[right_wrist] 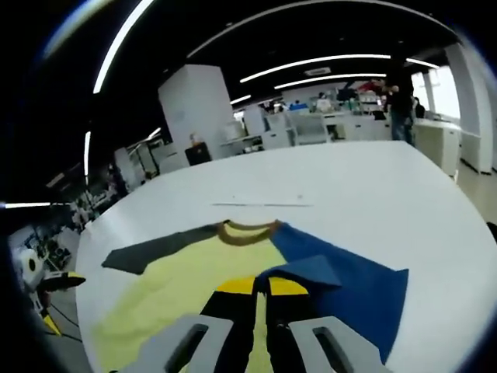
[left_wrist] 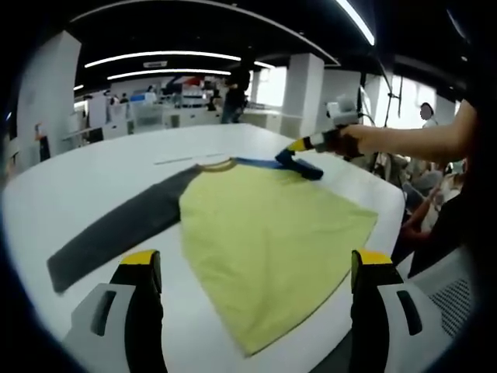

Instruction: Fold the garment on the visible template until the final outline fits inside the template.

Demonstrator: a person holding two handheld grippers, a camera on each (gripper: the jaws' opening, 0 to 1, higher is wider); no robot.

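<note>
Yellow-tipped, the left gripper (left_wrist: 252, 268) rises from the bottom of the left gripper view with its jaws spread wide and nothing between them, hovering over the near hem of the shirt (left_wrist: 272, 233). That shirt lies flat on the white table (left_wrist: 93, 175), its yellow body fanning toward the camera, a grey sleeve (left_wrist: 116, 233) stretched out to the left and a brown collar (left_wrist: 216, 164) at the far end. Beyond the collar, the right gripper (left_wrist: 299, 159) reaches in from the right on an outstretched bare forearm (left_wrist: 411, 140), the hand (left_wrist: 353, 140) wrapped round its handle, jaws down on the blue sleeve (left_wrist: 299, 167).

In the right gripper view, the right gripper (right_wrist: 260, 289) has its jaws pressed together, pinching a folded-over edge of the blue sleeve (right_wrist: 342, 284), which lies doubled back beside the yellow body. The grey sleeve (right_wrist: 151, 250) runs off to the left, the collar (right_wrist: 247, 231) just ahead. Farther along the table (right_wrist: 349, 186) lies a thin pale strip (right_wrist: 260, 204); whether it marks the template I cannot tell
</note>
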